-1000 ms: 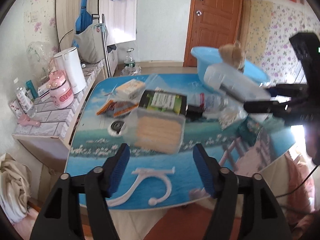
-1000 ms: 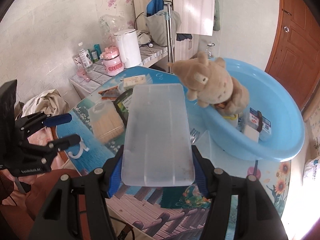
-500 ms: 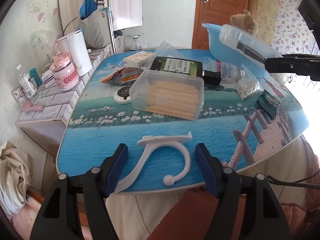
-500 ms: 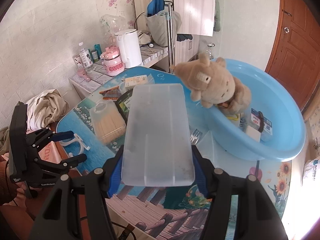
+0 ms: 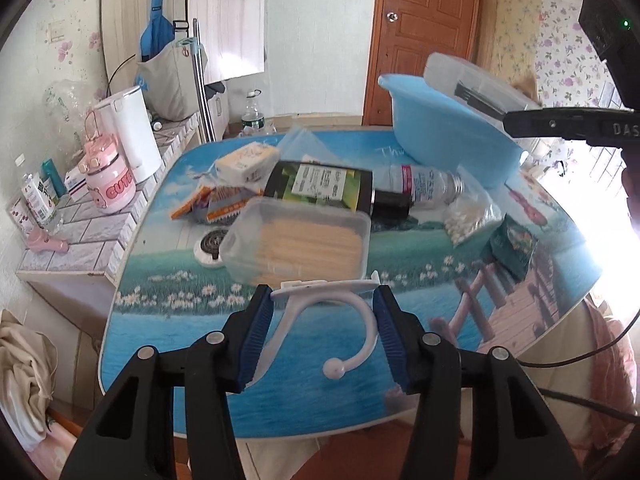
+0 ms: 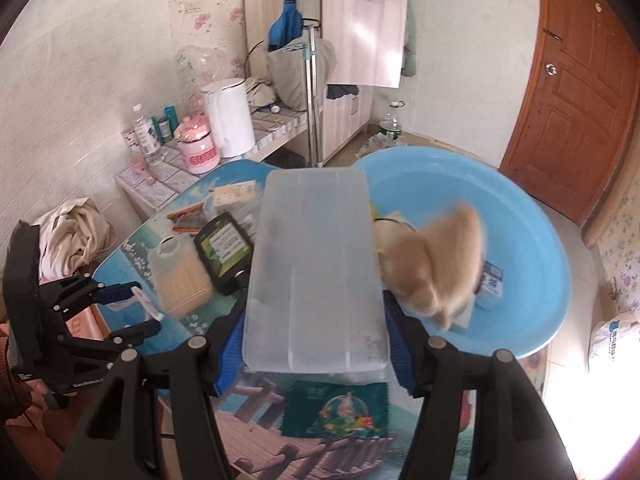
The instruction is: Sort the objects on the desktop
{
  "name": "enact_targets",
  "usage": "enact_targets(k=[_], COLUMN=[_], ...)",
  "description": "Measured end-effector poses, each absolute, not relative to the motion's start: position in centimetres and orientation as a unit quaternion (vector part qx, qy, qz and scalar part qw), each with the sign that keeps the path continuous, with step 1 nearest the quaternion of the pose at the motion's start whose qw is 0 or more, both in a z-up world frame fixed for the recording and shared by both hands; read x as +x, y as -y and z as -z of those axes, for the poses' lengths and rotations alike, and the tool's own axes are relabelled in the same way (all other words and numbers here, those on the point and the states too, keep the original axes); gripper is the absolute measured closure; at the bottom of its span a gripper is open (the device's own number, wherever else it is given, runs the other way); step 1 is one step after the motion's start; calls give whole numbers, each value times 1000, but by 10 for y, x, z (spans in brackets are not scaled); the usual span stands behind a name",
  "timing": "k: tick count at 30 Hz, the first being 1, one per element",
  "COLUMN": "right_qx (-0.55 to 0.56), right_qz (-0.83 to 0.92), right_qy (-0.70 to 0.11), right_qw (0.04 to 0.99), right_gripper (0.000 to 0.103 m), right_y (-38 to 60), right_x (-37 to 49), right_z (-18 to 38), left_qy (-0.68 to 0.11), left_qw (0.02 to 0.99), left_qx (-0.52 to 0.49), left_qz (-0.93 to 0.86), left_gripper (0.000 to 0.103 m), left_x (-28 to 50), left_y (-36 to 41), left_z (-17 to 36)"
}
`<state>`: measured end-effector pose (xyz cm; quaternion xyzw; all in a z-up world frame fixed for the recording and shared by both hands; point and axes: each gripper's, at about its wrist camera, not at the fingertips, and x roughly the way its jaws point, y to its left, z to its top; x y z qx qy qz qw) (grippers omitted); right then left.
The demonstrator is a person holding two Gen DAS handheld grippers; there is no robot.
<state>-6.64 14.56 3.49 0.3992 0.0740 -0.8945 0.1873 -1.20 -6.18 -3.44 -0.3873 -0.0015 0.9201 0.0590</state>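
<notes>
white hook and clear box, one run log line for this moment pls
left gripper: closing around white hook on table | right gripper: holding clear box beside blue basin
</notes>
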Motion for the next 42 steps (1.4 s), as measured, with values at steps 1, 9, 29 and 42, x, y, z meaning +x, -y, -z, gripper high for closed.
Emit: enact_targets(k=[1,9,29,42], right_qx=[399,412,399,358], right_qz=[896,903,913,930], right_qy=[-70,-27,17,11], right_qw=[182,116,78,86], right_gripper=[43,43,43,41], right_y=[-151,-215,-278,-279], right_x=[-70,-113,-169,-160], right_z=[-36,-29,-14,-32], left_qy=[3,10,-24,-27], left_qw=[60,70,147,158], left_qx=[-383,-353,-291,-297], left_qz=[-922,-933,-945,-941], left_gripper=[52,52,52,36], left_x=[-14,-31,-172,-225], left_y=[61,53,-46,-84], left_z=[31,3,-57,-55])
